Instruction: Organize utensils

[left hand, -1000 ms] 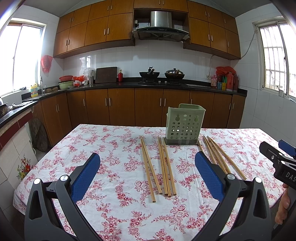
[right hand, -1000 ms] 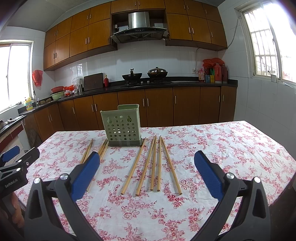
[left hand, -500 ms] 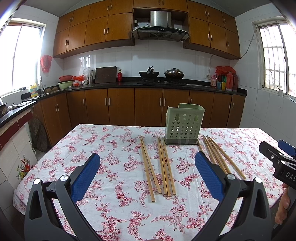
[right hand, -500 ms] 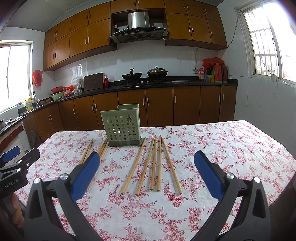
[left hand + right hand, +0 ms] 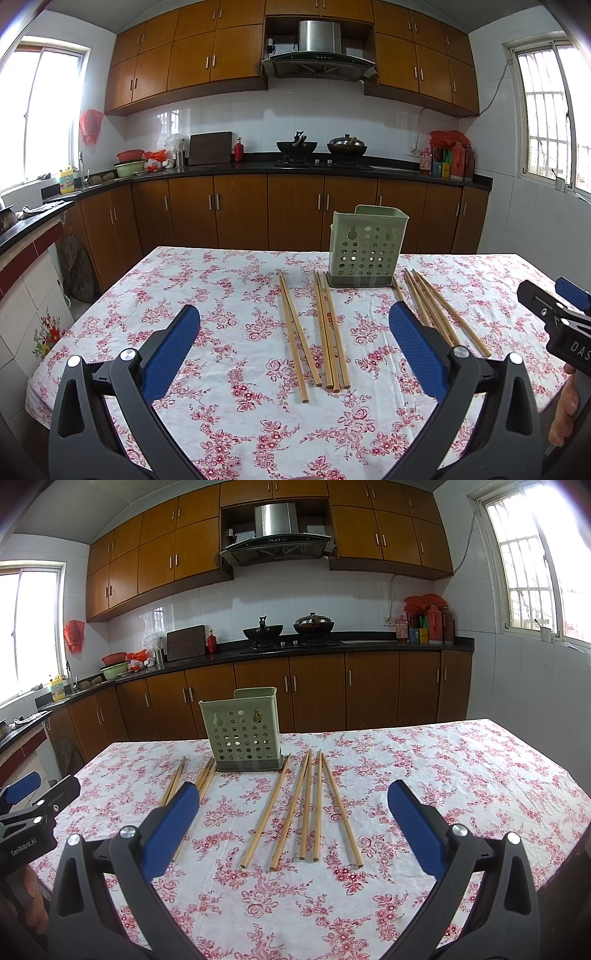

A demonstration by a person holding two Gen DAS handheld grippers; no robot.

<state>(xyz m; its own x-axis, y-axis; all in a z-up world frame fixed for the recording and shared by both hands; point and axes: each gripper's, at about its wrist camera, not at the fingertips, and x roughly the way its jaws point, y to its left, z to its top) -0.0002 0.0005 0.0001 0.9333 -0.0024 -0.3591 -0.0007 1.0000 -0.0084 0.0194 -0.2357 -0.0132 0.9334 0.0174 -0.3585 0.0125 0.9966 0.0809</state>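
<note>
Your left gripper (image 5: 294, 319) is spread wide, blue-padded fingers (image 5: 170, 352) holding nothing and touching nothing, hovering above the white tablecloth with red flowers (image 5: 229, 295). Between those fingers and a bit ahead lie five light wooden chopsticks (image 5: 325, 328) flat on the cloth: two angled ones nearer the left finger, three bunched together toward the middle. Past the right finger's tip lies another group of wooden chopsticks (image 5: 439, 310), partly hidden behind that finger. The pale green perforated plastic utensil holder (image 5: 364, 247) stands upright further ahead, slightly toward the right finger, on a dark base.

Your right gripper (image 5: 293, 799) is also fully released, blue pads (image 5: 415, 830) well apart, nothing gripped. Between its fingers sit five long wooden chopsticks (image 5: 306, 805), fanned slightly, near ends pointing back at you. More chopsticks (image 5: 201, 779) lie behind and past the left finger, partly covered by it. The green holder (image 5: 242, 731) stands ahead, toward the left finger, just beyond the far ends of the sticks. Your left gripper's black body (image 5: 29, 819) shows at the far left edge, off the table side.
</note>
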